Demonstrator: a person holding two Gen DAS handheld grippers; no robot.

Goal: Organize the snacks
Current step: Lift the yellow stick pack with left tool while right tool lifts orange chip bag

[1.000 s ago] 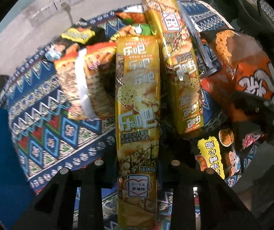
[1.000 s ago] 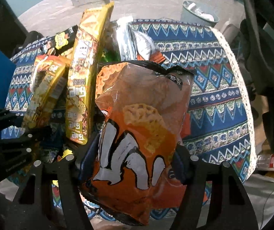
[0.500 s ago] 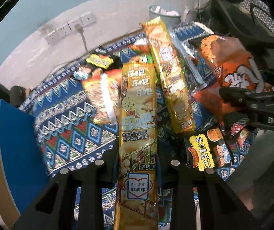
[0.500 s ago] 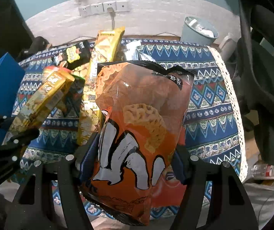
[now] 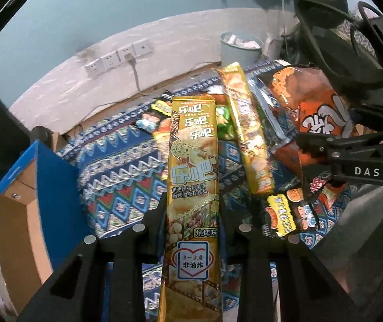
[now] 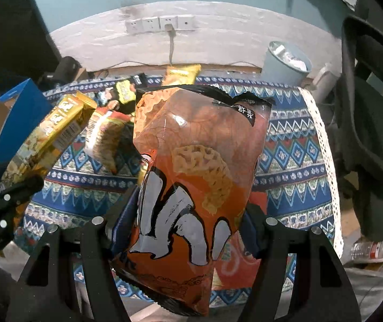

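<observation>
Down below lies a big patterned cloth (image 6: 293, 161) with snack packs on it, next to a blue box (image 5: 54, 187). Up above it, the right gripper (image 6: 188, 228) squeezes a fat orange chip bag (image 6: 199, 166). The left gripper (image 5: 191, 230) pinches a long yellow snack pack (image 5: 192, 187) tight.

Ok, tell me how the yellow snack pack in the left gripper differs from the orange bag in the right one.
The yellow snack pack is long, narrow and opaque; the orange snack bag is wide, puffy and partly see-through. The left gripper pinches the yellow pack with narrow jaws; the right gripper spans the orange bag with wide jaws. Both are held above the patterned tablecloth.
</observation>
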